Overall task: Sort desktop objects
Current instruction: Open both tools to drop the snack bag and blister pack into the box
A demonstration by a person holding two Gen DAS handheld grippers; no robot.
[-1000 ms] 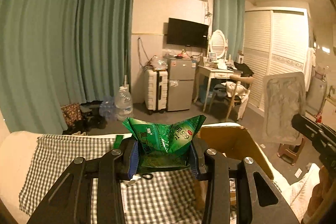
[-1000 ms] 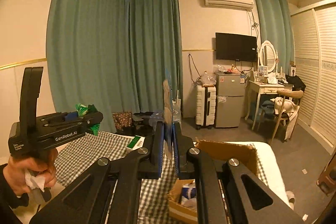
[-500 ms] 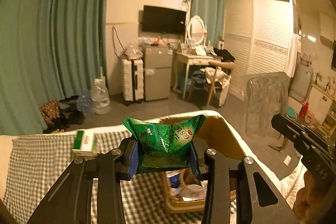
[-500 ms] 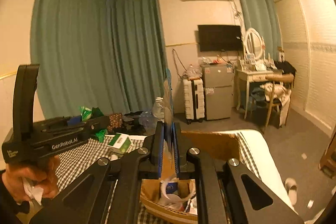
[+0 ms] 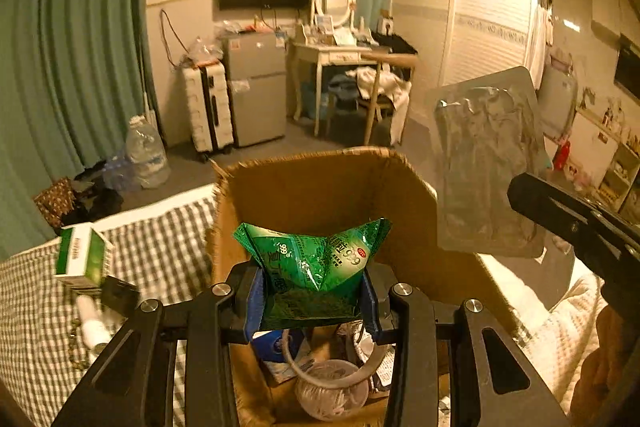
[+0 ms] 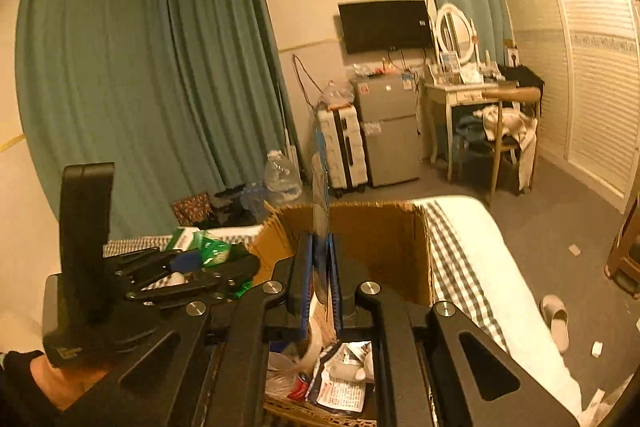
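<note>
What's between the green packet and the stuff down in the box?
Nothing but air. In the left wrist view the green packet, pinched in the left gripper, hangs over the open cardboard box above the jumble inside.

both views are dim and carry a warm amber cast, and no lamp shows in either, though the pale wall and the white wardrobe doors (image 5: 492, 11) take the most light and a small glare spot sits on the far right wall in the left wrist view. the fisheye lenses bow the teal curtains (image 6: 120, 87) and the wall lines outward and leave black vignette in every corner. the near gripper frames are dark and almost without detail, the checked cloth (image 5: 168, 239) at its left edge is smeared by motion blur, and the inside of the cardboard box (image 6: 384, 239) lies in deep shadow.
</note>
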